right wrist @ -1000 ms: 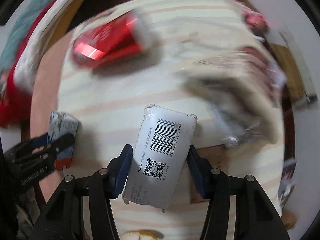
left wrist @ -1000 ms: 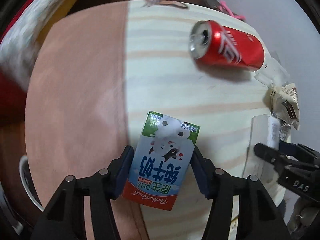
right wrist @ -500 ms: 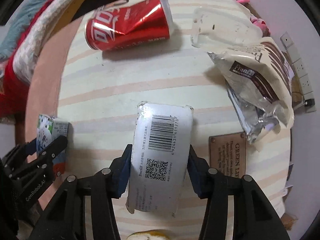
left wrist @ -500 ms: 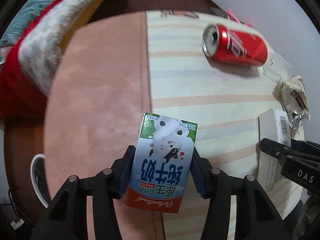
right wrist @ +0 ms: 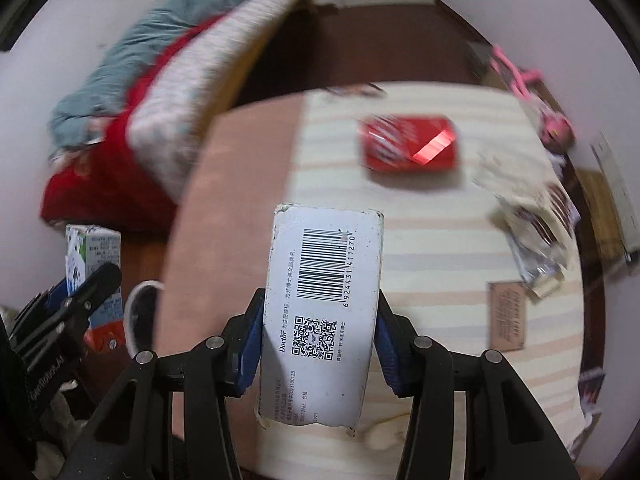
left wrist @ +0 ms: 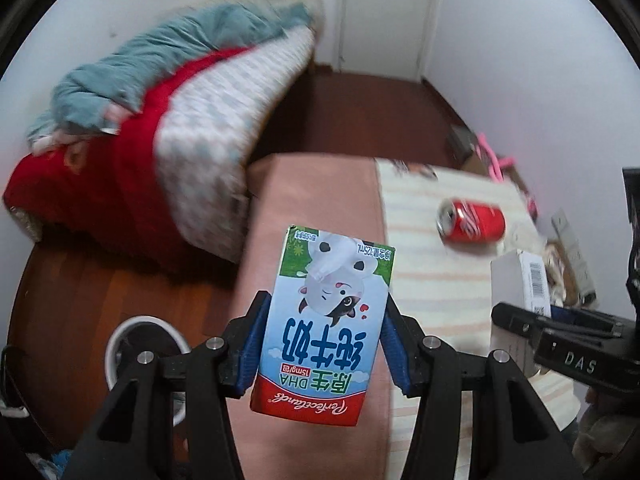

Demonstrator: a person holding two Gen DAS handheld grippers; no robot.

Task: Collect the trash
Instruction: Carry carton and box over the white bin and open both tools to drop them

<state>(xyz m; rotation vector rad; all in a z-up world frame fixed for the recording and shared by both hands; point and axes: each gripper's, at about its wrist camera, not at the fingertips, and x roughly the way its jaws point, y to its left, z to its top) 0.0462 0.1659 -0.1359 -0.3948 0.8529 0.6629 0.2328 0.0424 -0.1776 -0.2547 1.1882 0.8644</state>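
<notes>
- Two tools, one in each of a person's hands, each carry a piece of trash above a low counter (left wrist: 420, 280) spread with a cream striped cloth and a pink one.
- Left tool (left wrist: 324, 354): its blue pads press both sides of a small milk carton (left wrist: 328, 320), printed with a cartoon cow and seen upside down, held clear of the pink cloth below.
- Right tool (right wrist: 320, 344): its blue pads clamp a white box (right wrist: 322, 308) bearing a barcode and a QR code, held above the striped cloth.
- From the left wrist view, the right tool and its box show at the right edge; from the right wrist view, the left tool and its carton show at the lower left, over the floor.
- One red soda can (right wrist: 408, 144) lies on its side on the striped cloth, well apart from both tools.
- Crumpled snack wrappers (right wrist: 536, 220), blurred, lie to the can's right near the counter's edge, and a brown printed card (right wrist: 506, 316) sits on the cloth below them.
- On the wooden floor beside the counter stands a white-rimmed round bin (left wrist: 140, 344), just left of the left tool's fingers.
- Behind it all is a bed (left wrist: 140, 140) heaped with red, teal and patterned bedding.
</notes>
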